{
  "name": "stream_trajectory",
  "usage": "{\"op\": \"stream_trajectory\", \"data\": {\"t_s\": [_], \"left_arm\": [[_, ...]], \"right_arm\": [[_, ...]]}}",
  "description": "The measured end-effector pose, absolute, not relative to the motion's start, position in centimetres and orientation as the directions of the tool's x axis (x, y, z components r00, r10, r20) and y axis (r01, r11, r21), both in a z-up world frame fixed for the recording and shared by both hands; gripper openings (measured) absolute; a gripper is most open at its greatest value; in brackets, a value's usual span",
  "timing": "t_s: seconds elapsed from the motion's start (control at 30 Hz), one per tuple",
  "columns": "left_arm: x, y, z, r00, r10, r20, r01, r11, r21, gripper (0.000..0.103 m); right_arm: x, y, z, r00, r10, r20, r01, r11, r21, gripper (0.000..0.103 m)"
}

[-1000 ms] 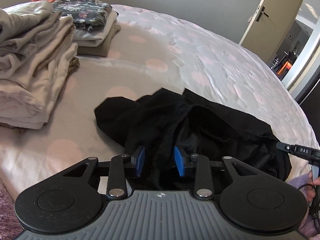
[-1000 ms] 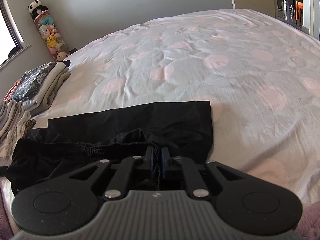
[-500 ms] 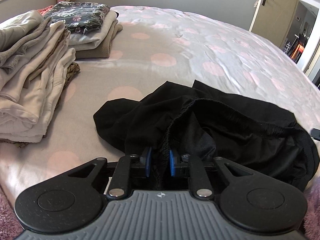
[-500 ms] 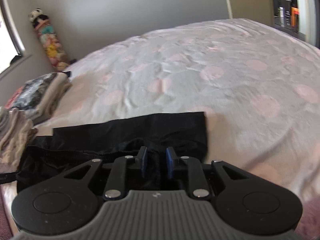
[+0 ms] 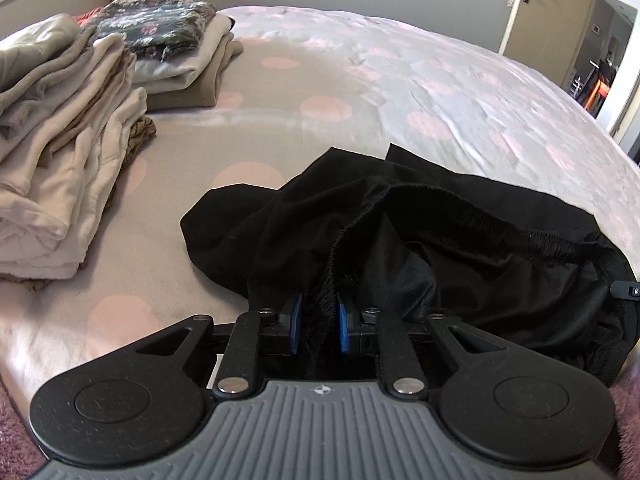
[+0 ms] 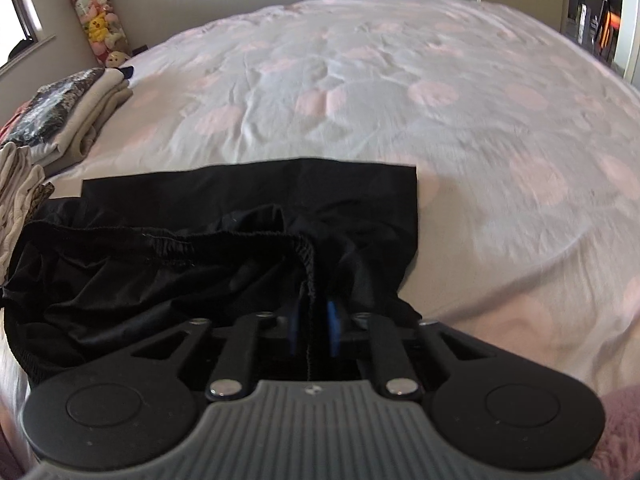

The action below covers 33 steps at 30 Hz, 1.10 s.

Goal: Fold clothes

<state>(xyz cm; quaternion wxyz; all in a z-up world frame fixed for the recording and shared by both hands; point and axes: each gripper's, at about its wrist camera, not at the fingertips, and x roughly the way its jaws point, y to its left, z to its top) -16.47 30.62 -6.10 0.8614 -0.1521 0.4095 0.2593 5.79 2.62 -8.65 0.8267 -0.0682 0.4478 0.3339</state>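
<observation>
I have a pair of black shorts (image 5: 460,240) lying rumpled at the near edge of the bed (image 5: 440,92), on its pale cover with pink dots. My left gripper (image 5: 319,326) sits at the waistband on the left end of the garment: its blue pads (image 5: 295,322) stand a narrow gap apart with the gathered elastic edge bunched between them, and the cloth fills that gap, so I am holding the shorts there. My right gripper (image 6: 311,330) is at the other end of the waistband; a thin fold of the hem runs down between its blue pads (image 6: 333,330), which are close together, though a slit shows on each side of the cloth, so I cannot tell whether they press on it.

In the right wrist view, the waistband stretches from my right gripper towards the left, and one flat leg (image 6: 280,192) of the shorts lies spread beyond it, its far hem straight across the cover.

Along the left edge of the bed stands a stack of folded beige clothes (image 5: 60,140). Further back, towards the far left corner, is a second folded pile (image 5: 172,52) topped by a dark floral piece. Soft toys (image 6: 98,20) hang against the wall in that corner. A door (image 5: 548,12) stands open past the right side of the bed.
</observation>
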Motion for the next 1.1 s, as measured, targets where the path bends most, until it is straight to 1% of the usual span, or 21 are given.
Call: {"op": "stream_trajectory", "data": {"t_s": [0.07, 0.1, 0.13, 0.27, 0.5, 0.6, 0.67, 0.8, 0.9, 0.93, 1.03, 1.1], "left_arm": [[-16.4, 30.4, -6.1, 0.520, 0.337, -0.785, -0.569, 0.822, -0.024, 0.014], [-16.5, 30.5, -5.8, 0.522, 0.341, -0.781, -0.574, 0.818, -0.026, 0.009], [-16.7, 30.6, -5.6, 0.525, 0.346, -0.778, -0.579, 0.815, -0.029, 0.006], [-17.6, 31.8, -2.6, 0.563, 0.377, -0.736, -0.609, 0.791, -0.060, 0.004], [-18.6, 32.5, 5.0, 0.662, 0.443, -0.604, -0.603, 0.794, -0.079, 0.004], [-19.5, 31.9, 9.2, 0.717, 0.471, -0.515, -0.589, 0.803, -0.086, 0.004], [-20.1, 31.5, 11.6, 0.741, 0.487, -0.463, -0.585, 0.806, -0.087, 0.004], [-21.3, 31.8, 13.5, 0.740, 0.511, -0.437, -0.598, 0.797, -0.081, 0.004], [-22.2, 32.1, 14.9, 0.739, 0.529, -0.417, -0.608, 0.790, -0.077, 0.004], [-22.5, 32.1, 15.4, 0.739, 0.535, -0.411, -0.612, 0.787, -0.076, 0.004], [-23.4, 32.4, 16.8, 0.737, 0.552, -0.390, -0.622, 0.780, -0.072, 0.004], [-23.3, 32.2, 17.0, 0.748, 0.538, -0.388, -0.610, 0.788, -0.084, 0.004]], "right_arm": [[5.7, 2.4, -8.4, 0.390, 0.499, -0.774, -0.605, 0.773, 0.193, 0.007], [5.6, 2.2, -8.2, 0.400, 0.503, -0.766, -0.601, 0.775, 0.195, 0.006], [5.5, 2.0, -7.9, 0.413, 0.508, -0.755, -0.598, 0.777, 0.196, 0.006], [4.6, 0.9, -5.4, 0.486, 0.525, -0.699, -0.596, 0.784, 0.175, 0.006], [5.0, -0.8, 2.0, 0.588, 0.571, -0.573, -0.613, 0.777, 0.144, 0.006], [5.3, -0.9, 4.9, 0.599, 0.598, -0.533, -0.629, 0.763, 0.149, 0.006], [5.4, -0.2, 6.4, 0.572, 0.627, -0.529, -0.659, 0.735, 0.159, 0.006], [4.6, 2.4, 6.7, 0.475, 0.681, -0.558, -0.732, 0.657, 0.179, 0.007], [3.1, 3.9, 6.3, 0.454, 0.698, -0.554, -0.764, 0.625, 0.162, 0.006], [2.8, 4.0, 6.5, 0.469, 0.702, -0.536, -0.761, 0.629, 0.158, 0.006], [2.6, 2.8, 8.5, 0.576, 0.696, -0.428, -0.716, 0.683, 0.147, 0.006], [2.7, 1.2, 11.3, 0.624, 0.702, -0.344, -0.701, 0.697, 0.151, 0.006]]}}
